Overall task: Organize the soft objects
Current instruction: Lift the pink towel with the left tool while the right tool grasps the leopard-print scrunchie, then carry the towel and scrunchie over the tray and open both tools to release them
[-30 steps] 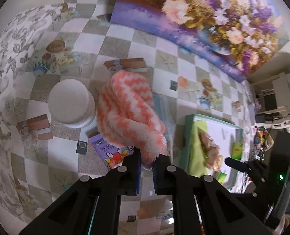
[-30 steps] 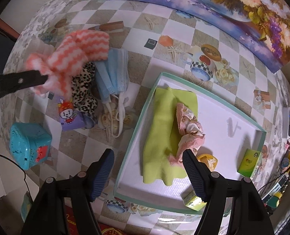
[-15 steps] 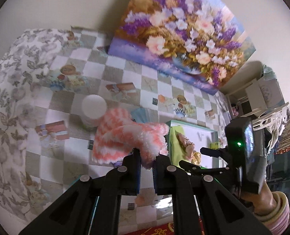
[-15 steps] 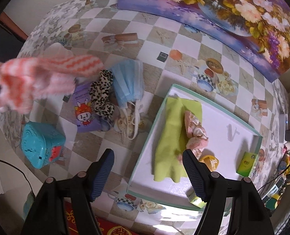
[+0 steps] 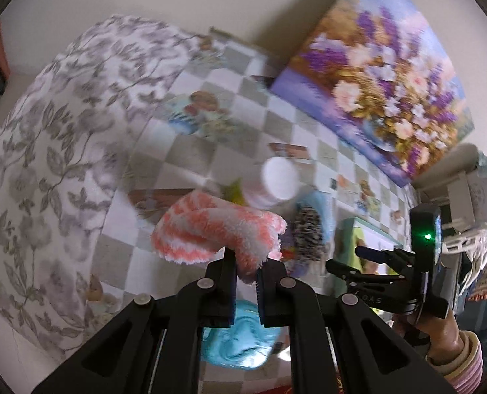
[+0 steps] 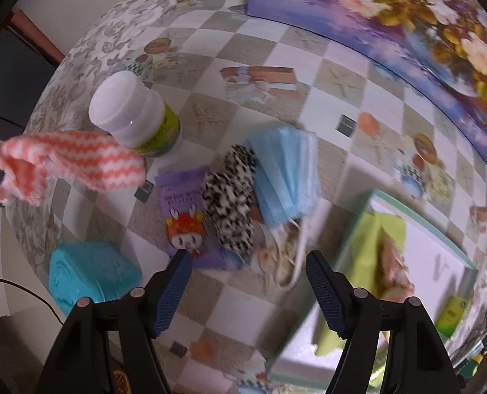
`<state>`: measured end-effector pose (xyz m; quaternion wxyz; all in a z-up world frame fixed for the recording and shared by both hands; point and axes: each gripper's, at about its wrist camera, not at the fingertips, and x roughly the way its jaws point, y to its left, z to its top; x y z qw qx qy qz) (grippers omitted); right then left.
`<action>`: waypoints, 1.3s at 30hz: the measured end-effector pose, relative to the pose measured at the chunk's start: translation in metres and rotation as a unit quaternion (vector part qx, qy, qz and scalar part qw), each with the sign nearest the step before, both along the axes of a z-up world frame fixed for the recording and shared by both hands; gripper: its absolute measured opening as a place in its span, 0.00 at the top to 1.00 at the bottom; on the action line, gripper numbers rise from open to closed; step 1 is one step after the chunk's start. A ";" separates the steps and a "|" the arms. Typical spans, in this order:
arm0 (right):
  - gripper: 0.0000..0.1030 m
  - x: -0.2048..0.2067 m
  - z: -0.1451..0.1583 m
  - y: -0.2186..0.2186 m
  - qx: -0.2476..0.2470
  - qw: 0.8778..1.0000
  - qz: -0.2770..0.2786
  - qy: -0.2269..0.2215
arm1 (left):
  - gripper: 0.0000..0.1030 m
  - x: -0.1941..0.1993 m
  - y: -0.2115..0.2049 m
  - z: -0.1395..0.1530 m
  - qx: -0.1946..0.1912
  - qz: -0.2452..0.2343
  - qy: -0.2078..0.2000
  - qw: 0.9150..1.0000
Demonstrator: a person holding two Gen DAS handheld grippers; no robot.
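Note:
My left gripper (image 5: 246, 267) is shut on an orange-and-white fluffy cloth (image 5: 217, 233) and holds it in the air above the table's left part; the cloth also shows at the left edge of the right wrist view (image 6: 66, 164). My right gripper (image 6: 246, 262) is open and empty above a leopard-print scrunchie (image 6: 230, 200), which also shows in the left wrist view (image 5: 307, 233), and beside a blue face mask (image 6: 286, 170). A white tray (image 6: 440, 256) at the right holds a green cloth (image 6: 371, 246) and a pink soft item (image 6: 394, 266).
A white-capped bottle (image 6: 135, 115) stands at the left. A purple packet (image 6: 184, 216) lies under the scrunchie. A teal box (image 6: 89, 275) sits near the front edge. A flower painting (image 6: 407, 19) leans at the back. A green packet (image 6: 453, 315) lies in the tray's corner.
My left gripper has lifted the fluffy cloth and swung left, away from the pile. My right gripper has moved left from over the tray to above the scrunchie and mask.

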<state>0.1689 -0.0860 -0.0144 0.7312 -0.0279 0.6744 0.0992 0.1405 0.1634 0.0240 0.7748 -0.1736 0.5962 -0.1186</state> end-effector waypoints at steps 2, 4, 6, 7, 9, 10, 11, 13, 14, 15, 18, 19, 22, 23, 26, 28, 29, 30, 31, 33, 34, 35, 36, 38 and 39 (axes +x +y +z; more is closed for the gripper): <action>0.27 0.005 -0.006 0.004 -0.003 1.000 0.001 0.001 | 0.91 0.004 0.008 -0.012 -0.002 0.007 0.011 1.000; 0.27 0.010 -0.014 0.007 -0.006 1.000 0.000 0.005 | 0.91 0.007 0.014 -0.025 -0.004 0.011 0.021 1.000; 0.27 0.014 -0.022 0.009 -0.007 1.000 -0.004 0.009 | 0.91 0.011 0.018 -0.036 -0.006 0.015 0.030 0.999; 0.27 0.016 -0.026 0.010 -0.008 1.000 -0.005 0.011 | 0.91 0.012 0.019 -0.042 -0.006 0.017 0.034 0.999; 0.29 0.020 -0.034 0.012 -0.009 1.000 -0.005 0.016 | 0.91 0.015 0.021 -0.054 -0.009 0.019 0.044 0.999; 0.32 0.021 -0.039 0.013 -0.008 1.000 -0.005 0.020 | 0.91 0.016 0.022 -0.058 -0.010 0.020 0.048 0.999; 0.34 0.023 -0.044 0.013 -0.005 1.000 -0.006 0.025 | 0.91 0.017 0.023 -0.064 -0.011 0.020 0.053 0.998; 0.38 0.028 -0.051 0.013 -0.002 1.000 -0.009 0.030 | 0.91 0.019 0.023 -0.073 -0.012 0.020 0.061 0.998; 0.41 0.029 -0.053 0.014 -0.001 0.999 -0.010 0.030 | 0.91 0.021 0.023 -0.076 -0.012 0.020 0.063 0.998; 0.42 0.031 -0.056 0.015 0.002 0.999 -0.009 0.032 | 0.91 0.021 0.023 -0.080 -0.013 0.019 0.066 0.998; 0.49 0.034 -0.059 0.017 0.012 0.999 -0.008 0.033 | 0.91 0.022 0.023 -0.088 -0.015 0.020 0.073 0.997; 0.52 0.036 -0.059 0.017 0.014 0.999 -0.007 0.032 | 0.91 0.022 0.022 -0.090 -0.016 0.020 0.075 0.997; 0.64 0.034 -0.057 0.022 0.021 0.999 0.002 0.029 | 0.91 0.022 0.021 -0.094 -0.017 0.021 0.079 0.996; 0.65 0.033 -0.056 0.024 0.019 0.999 0.006 0.027 | 0.91 0.021 0.021 -0.094 -0.017 0.021 0.079 0.997; 0.67 0.031 -0.051 0.026 0.017 1.000 0.010 0.022 | 0.91 0.020 0.022 -0.091 -0.018 0.022 0.077 0.997; 0.67 0.026 -0.045 0.025 0.019 1.000 0.011 0.019 | 0.91 0.018 0.021 -0.088 -0.018 0.022 0.075 0.997; 0.69 0.024 -0.043 0.024 0.019 1.000 0.012 0.017 | 0.91 0.018 0.020 -0.086 -0.018 0.022 0.075 0.997; 0.70 0.022 -0.039 0.024 0.019 1.000 0.015 0.016 | 0.91 0.017 0.020 -0.084 -0.018 0.022 0.074 0.997; 0.71 0.019 -0.036 0.025 0.018 1.000 0.016 0.014 | 0.91 0.016 0.019 -0.081 -0.019 0.022 0.073 0.997; 0.73 0.013 -0.024 0.019 0.016 1.000 0.020 0.010 | 0.91 0.015 0.017 -0.075 -0.020 0.023 0.070 0.997; 0.76 0.011 -0.019 0.018 0.015 1.000 0.021 0.007 | 0.91 0.013 0.016 -0.071 -0.020 0.022 0.068 0.997; 0.78 0.009 -0.015 0.016 0.016 1.000 0.021 0.004 | 0.91 0.012 0.014 -0.066 -0.020 0.022 0.065 0.997; 0.78 0.005 -0.008 0.014 0.015 1.000 0.020 0.001 | 0.91 0.010 0.013 -0.061 -0.020 0.021 0.062 0.998; 0.78 -0.001 0.002 0.010 0.015 1.000 0.021 -0.005 | 0.91 0.006 0.010 -0.050 -0.018 0.018 0.055 0.998; 0.78 -0.004 0.008 0.009 0.013 1.000 0.022 -0.008 | 0.91 0.005 0.008 -0.044 -0.017 0.016 0.052 0.998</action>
